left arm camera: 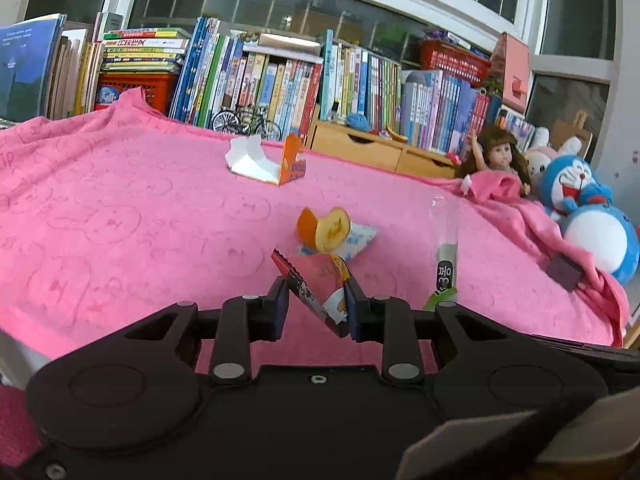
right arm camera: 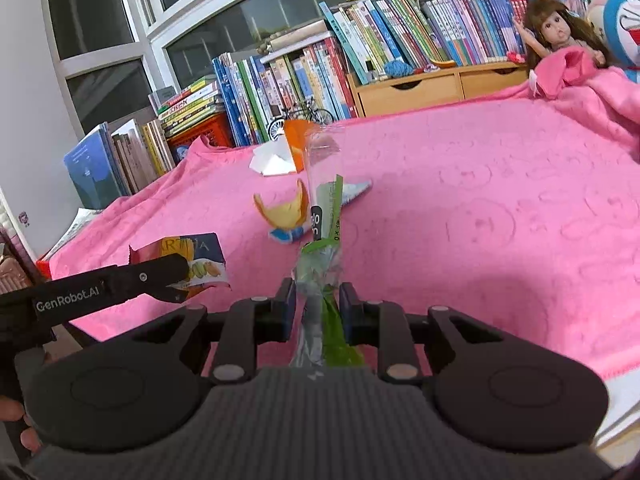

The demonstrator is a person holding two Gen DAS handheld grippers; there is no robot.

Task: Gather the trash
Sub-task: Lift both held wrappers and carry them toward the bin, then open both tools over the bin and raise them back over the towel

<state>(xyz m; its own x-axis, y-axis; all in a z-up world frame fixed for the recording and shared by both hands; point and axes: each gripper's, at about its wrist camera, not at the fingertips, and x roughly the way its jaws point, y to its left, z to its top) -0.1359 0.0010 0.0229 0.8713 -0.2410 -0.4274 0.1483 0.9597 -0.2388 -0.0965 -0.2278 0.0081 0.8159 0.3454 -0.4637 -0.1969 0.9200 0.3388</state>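
Pink blanket point(left arm camera: 120, 208) covers the whole work surface, and nearest the cameras each gripper hides part of its catch: the left gripper point(left arm camera: 316, 300) is clamped on a red snack wrapper point(left arm camera: 316, 280) whose lower end is lost between the pads, while the right gripper point(right arm camera: 318, 304) pinches a clear-and-green plastic sleeve point(right arm camera: 324, 200) that stands upright, its print too distorted to read. Farther out on the blanket lie an orange peel point(left arm camera: 324, 230) on a blue-white wrapper point(left arm camera: 360, 238), partly covered, then a torn white-and-orange carton point(left arm camera: 266, 162). Beyond, books point(left arm camera: 256, 76), a doll point(left arm camera: 498, 152) and a blue plush point(left arm camera: 588, 208), cut off in the right view.
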